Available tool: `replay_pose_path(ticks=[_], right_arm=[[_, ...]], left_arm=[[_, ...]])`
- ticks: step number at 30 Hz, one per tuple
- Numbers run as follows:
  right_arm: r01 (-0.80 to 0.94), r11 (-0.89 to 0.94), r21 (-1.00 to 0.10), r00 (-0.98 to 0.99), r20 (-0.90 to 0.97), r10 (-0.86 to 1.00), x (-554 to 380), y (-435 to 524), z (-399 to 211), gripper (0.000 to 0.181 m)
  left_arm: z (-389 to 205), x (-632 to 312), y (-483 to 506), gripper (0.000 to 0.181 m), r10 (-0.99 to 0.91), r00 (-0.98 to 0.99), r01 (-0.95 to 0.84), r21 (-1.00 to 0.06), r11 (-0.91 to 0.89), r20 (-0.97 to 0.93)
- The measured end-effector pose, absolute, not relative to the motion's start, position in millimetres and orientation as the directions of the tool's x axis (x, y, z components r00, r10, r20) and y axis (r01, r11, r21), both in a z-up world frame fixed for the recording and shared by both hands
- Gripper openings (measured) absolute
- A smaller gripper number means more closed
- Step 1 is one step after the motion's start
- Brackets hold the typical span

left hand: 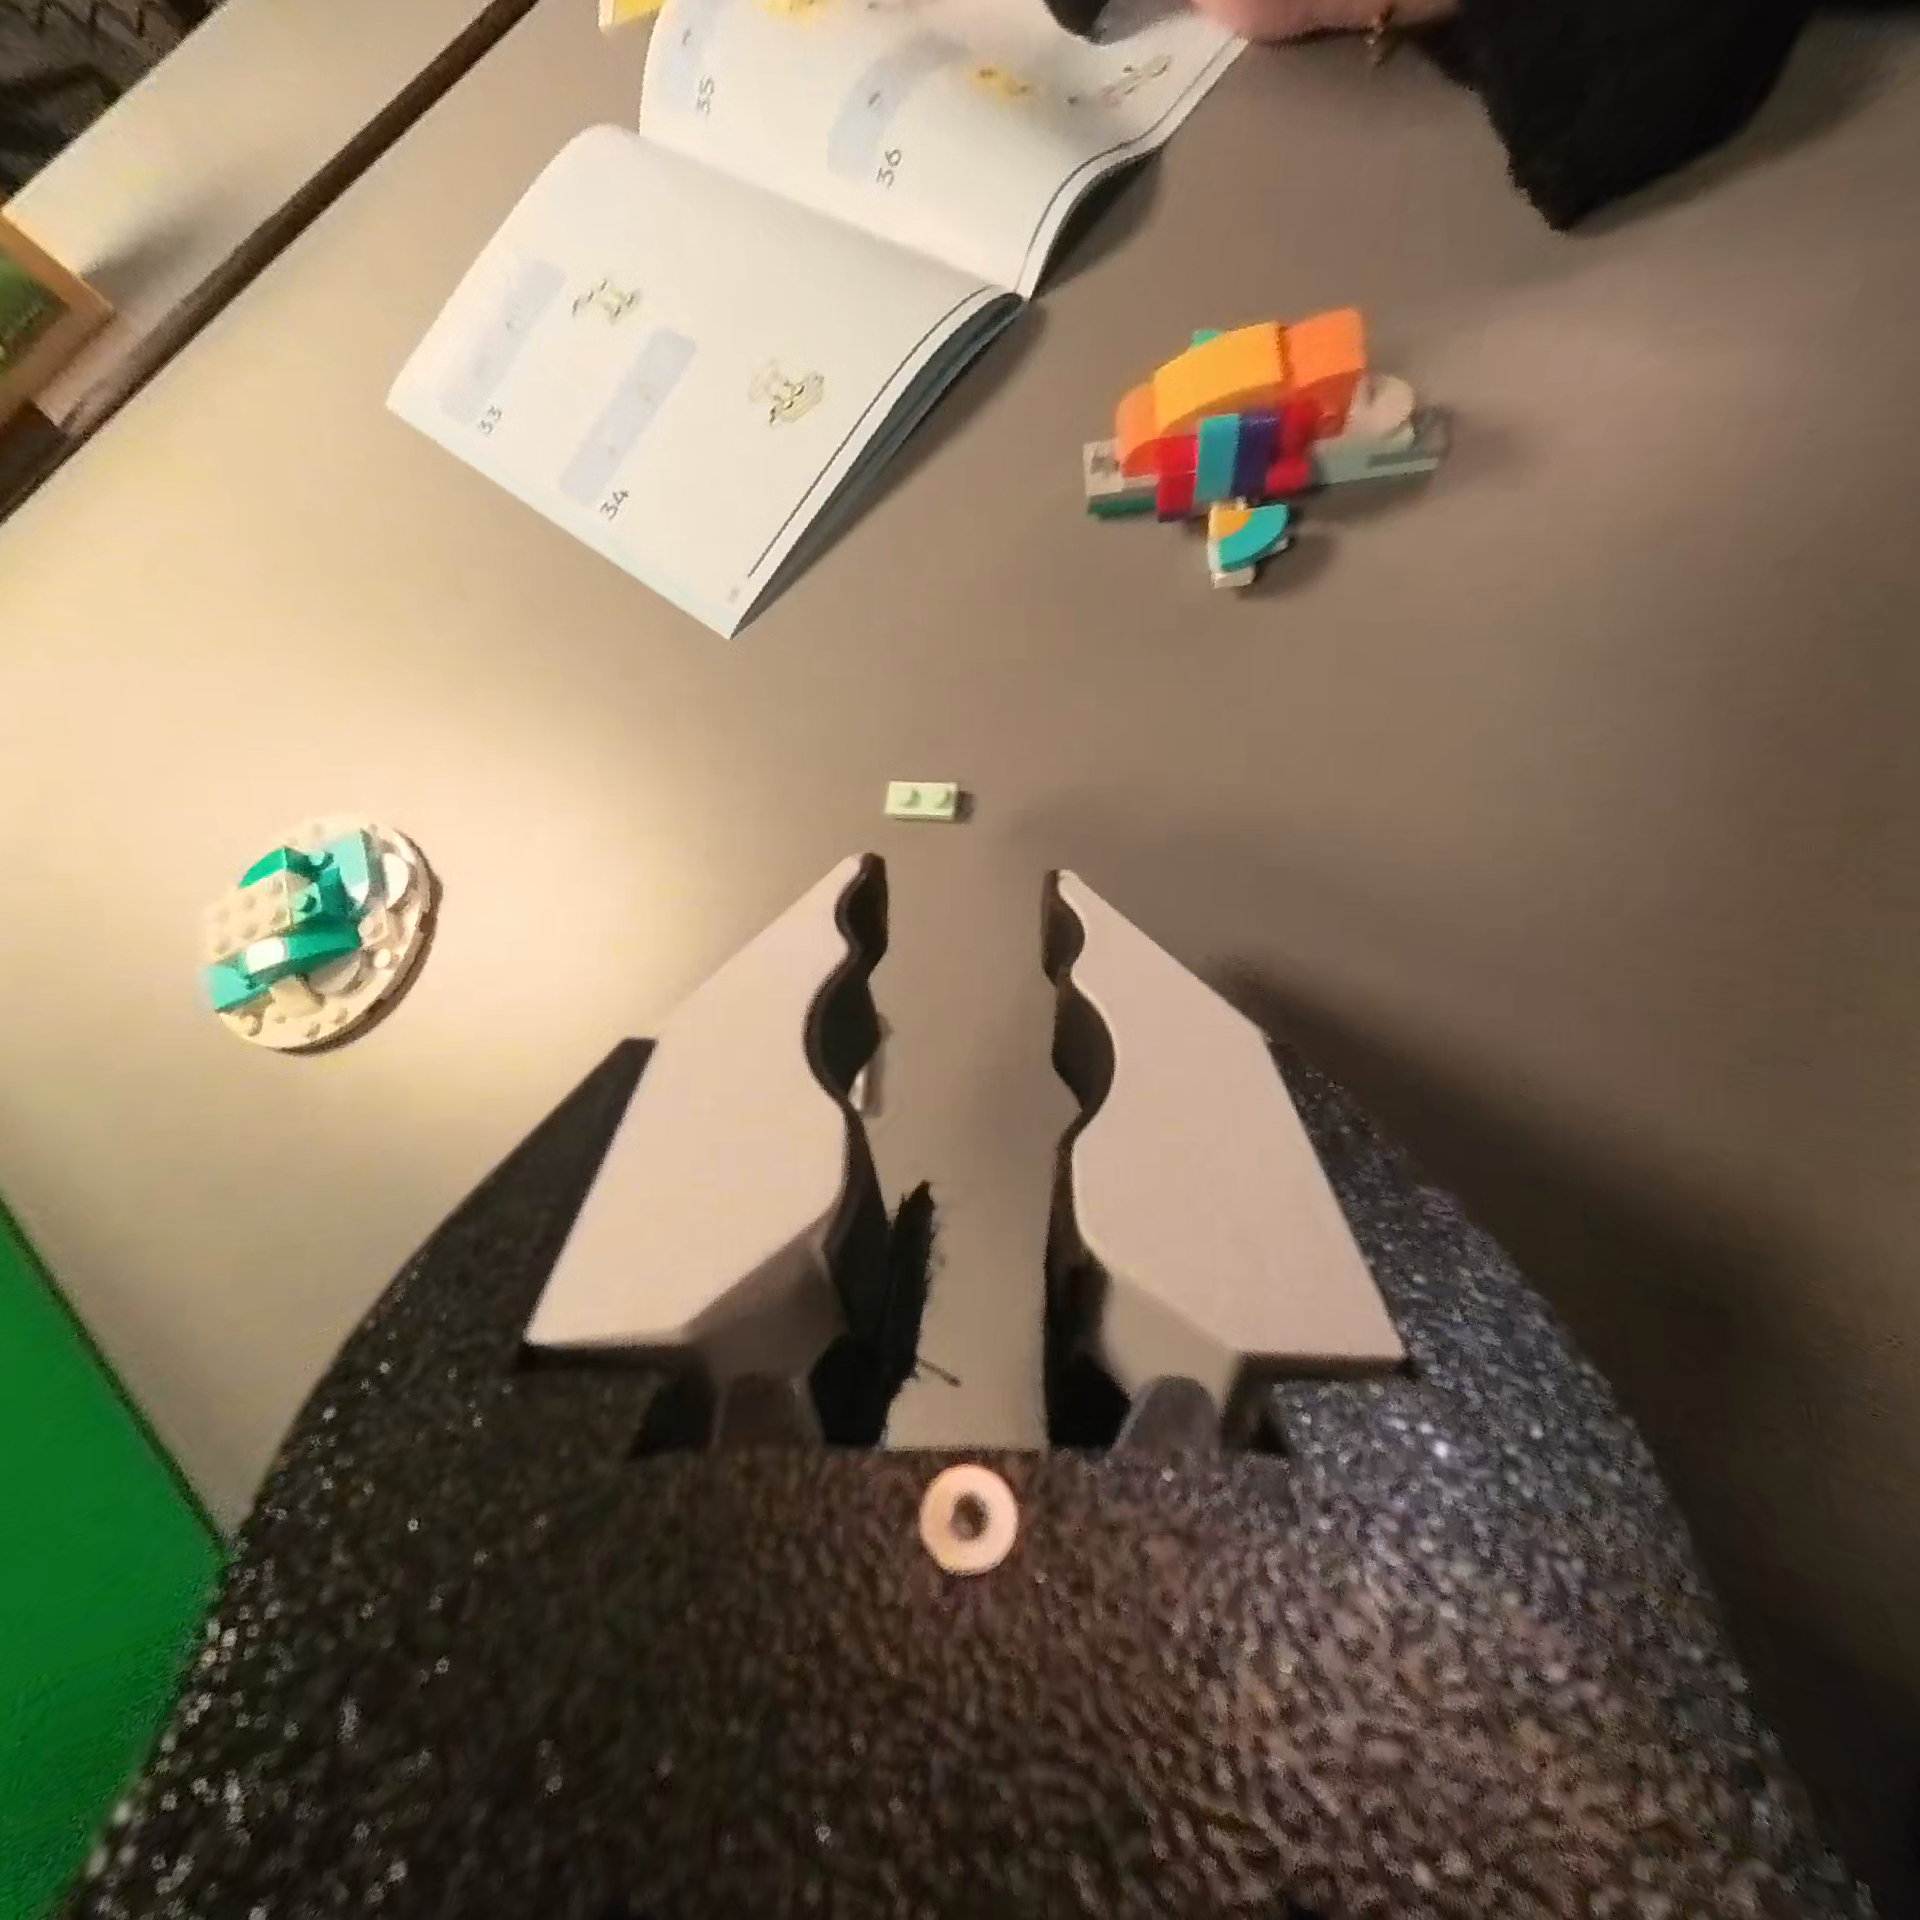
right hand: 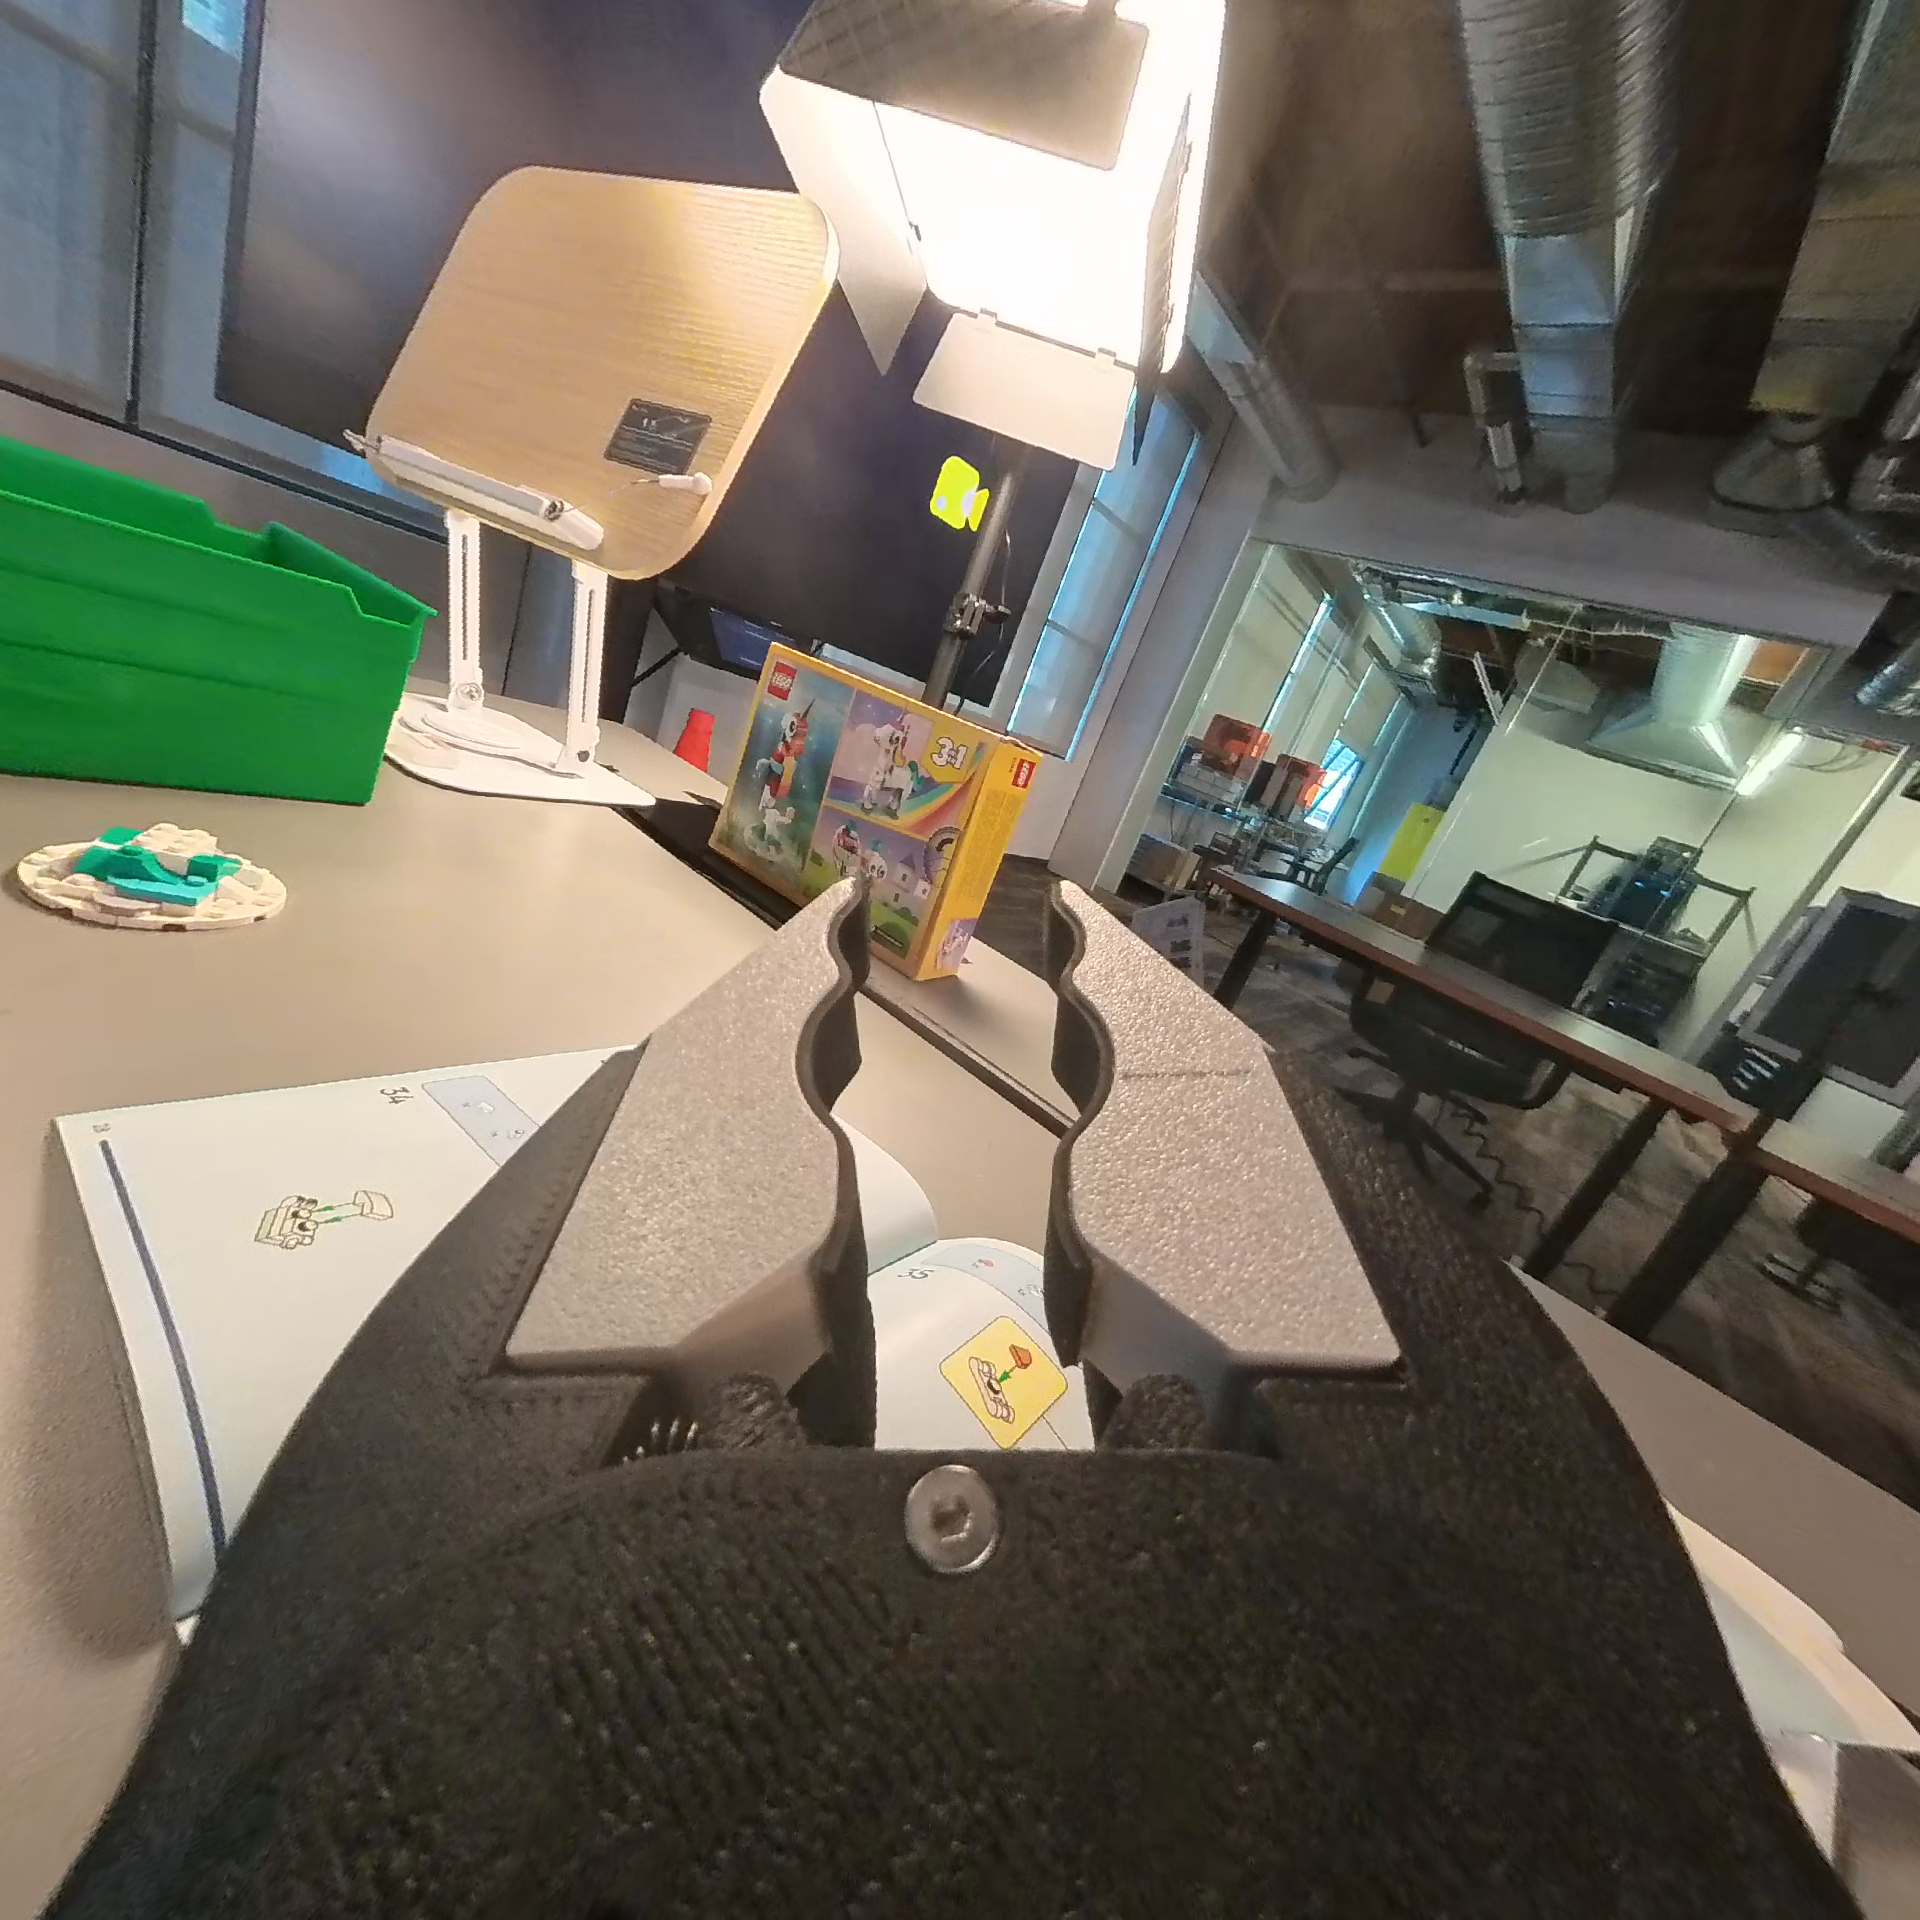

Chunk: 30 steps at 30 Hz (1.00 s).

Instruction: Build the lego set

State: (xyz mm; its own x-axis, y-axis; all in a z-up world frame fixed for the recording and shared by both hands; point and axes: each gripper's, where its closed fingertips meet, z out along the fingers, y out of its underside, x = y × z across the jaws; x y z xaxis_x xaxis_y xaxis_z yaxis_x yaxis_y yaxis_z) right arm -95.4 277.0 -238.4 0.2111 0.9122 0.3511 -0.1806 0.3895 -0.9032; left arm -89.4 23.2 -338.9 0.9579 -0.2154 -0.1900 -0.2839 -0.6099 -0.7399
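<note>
My left gripper [left hand: 964, 868] is open and empty above the grey table, just short of a small pale green two-stud plate [left hand: 927, 801]. A colourful orange, red and teal brick assembly [left hand: 1252, 436] lies farther off to the right. A round white plate with teal pieces [left hand: 312, 935] lies to the left; it also shows in the right wrist view [right hand: 151, 878]. The open instruction booklet [left hand: 727, 343] lies at the back. My right gripper [right hand: 958, 899] is open and empty, held above the booklet [right hand: 312, 1236] and tilted up toward the room.
A green bin [right hand: 177, 644] stands at the left, its corner also in the left wrist view [left hand: 83, 1538]. A wooden book stand [right hand: 603, 374], the yellow set box [right hand: 873, 821] and a bright lamp [right hand: 997, 208] are at the table's back. A person's dark sleeve [left hand: 1621, 114] rests past the booklet. The left gripper's tips are roughly 30 cm from the right gripper's. My left tips are roughly 4 cm from the small pale green two-stud plate [left hand: 927, 801].
</note>
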Motion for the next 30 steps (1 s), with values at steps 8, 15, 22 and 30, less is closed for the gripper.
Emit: replay_pose_path(ticks=[8,15,22,30], right_arm=[[-0.180,0.390,-0.903,0.211,0.352,0.912,-96,277,-238,0.032],[-0.179,0.392,-0.902,0.210,0.354,0.911,-96,277,-239,0.032],[-0.180,0.390,-0.903,0.213,0.351,0.912,-96,277,-238,0.033],[-0.189,0.367,-0.911,0.235,0.321,0.917,-94,283,-236,0.038]], left_arm=[[-350,-125,0,0.031,-0.182,0.957,-0.287,-0.635,-0.717,-0.227],[-358,-132,-7,0.021,-0.201,0.969,-0.247,-0.611,-0.752,-0.143],[-365,-127,-5,0.009,-0.227,0.972,-0.220,-0.618,-0.754,-0.069],[-344,-138,25,0.000,-0.318,0.890,-0.457,-0.641,-0.617,-0.328]])
